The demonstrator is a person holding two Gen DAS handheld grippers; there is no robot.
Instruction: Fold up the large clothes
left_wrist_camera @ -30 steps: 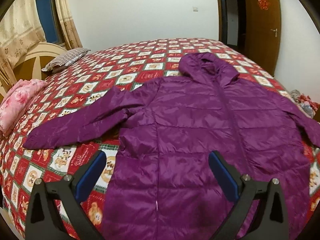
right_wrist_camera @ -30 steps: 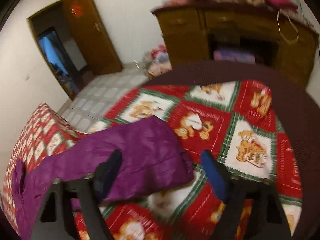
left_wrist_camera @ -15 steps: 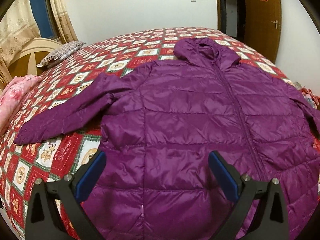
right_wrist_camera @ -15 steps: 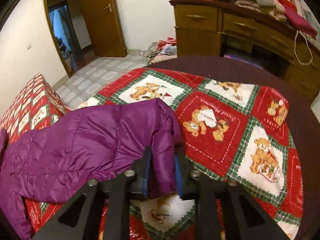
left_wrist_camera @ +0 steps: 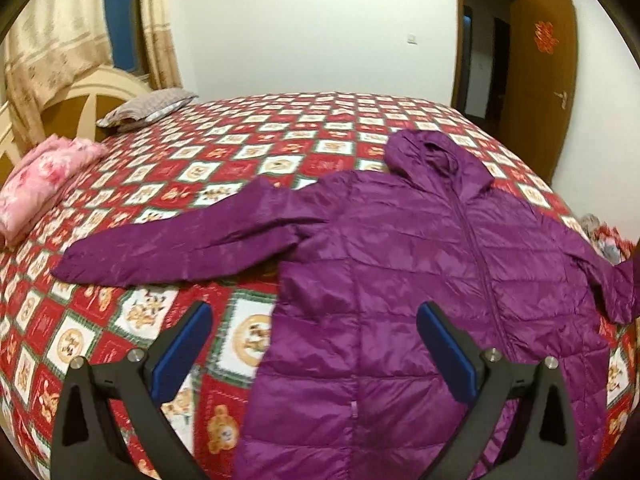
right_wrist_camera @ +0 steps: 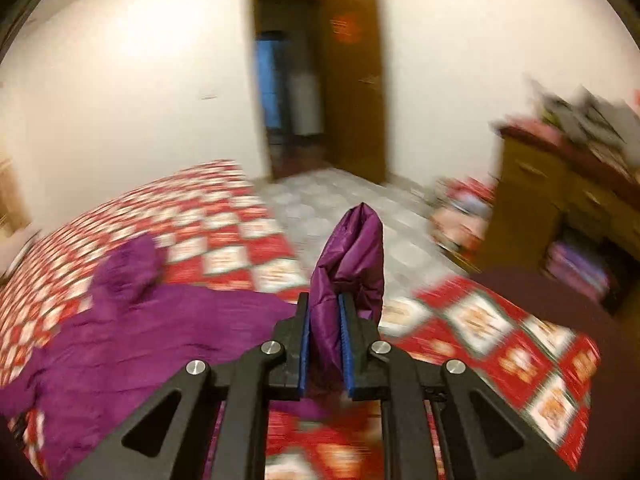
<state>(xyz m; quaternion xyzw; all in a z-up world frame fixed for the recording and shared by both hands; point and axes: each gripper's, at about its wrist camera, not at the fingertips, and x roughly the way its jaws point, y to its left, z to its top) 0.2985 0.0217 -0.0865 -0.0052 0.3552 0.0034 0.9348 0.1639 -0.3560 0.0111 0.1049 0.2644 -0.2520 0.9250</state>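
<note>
Pink quilt (left_wrist_camera: 44, 184) and pillow (left_wrist_camera: 148, 109) lie at the bed's (left_wrist_camera: 256, 152) head. Purple jacket (left_wrist_camera: 400, 280) lies flat, front up, on the bed. Left gripper (left_wrist_camera: 312, 344) hovers over the jacket hem — jaws wide apart, holding nothing. Right gripper (right_wrist_camera: 325, 320) — jaws have just been closing, now clamped on the sleeve cuff (right_wrist_camera: 352, 248), raised off the bed. Dresser (right_wrist_camera: 560, 184) at right holds piled clothes; details blurred.

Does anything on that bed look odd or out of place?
Only one thing: the jacket lies flat, but one sleeve end sticks up, pinched in the right gripper. The left gripper hangs open.
</note>
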